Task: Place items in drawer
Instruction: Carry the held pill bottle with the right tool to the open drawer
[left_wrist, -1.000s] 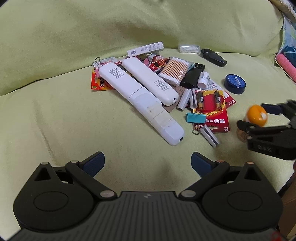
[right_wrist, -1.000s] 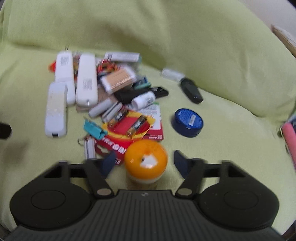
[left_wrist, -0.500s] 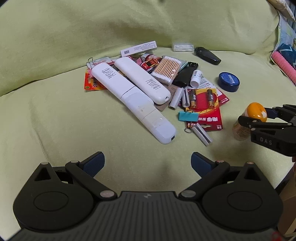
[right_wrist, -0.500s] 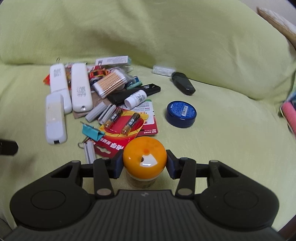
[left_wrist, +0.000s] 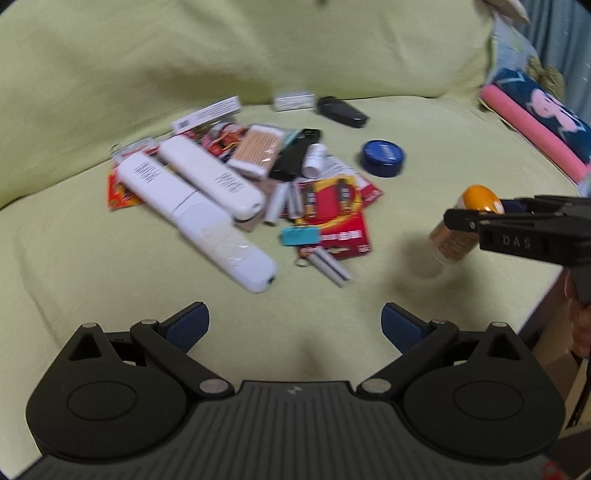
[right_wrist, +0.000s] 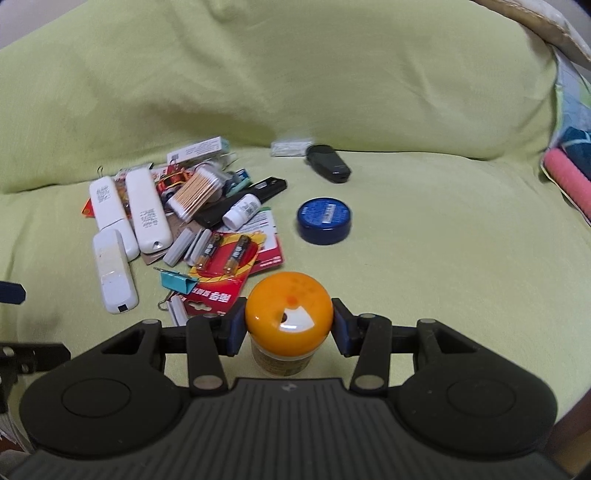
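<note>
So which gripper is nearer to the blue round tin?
The right gripper, shut on the orange-lidded jar, is just short of the blue round tin. The left gripper sits farther back, open.

surface: my pale green sofa cover (right_wrist: 424, 221) | back cushion (right_wrist: 295, 74) rumpled behind | pink roll (right_wrist: 567, 175) at right edge

Each black tool (right_wrist: 289, 325) has 2 blue-padded fingers (left_wrist: 186, 326), silver screws, ribbed grey housing.
</note>
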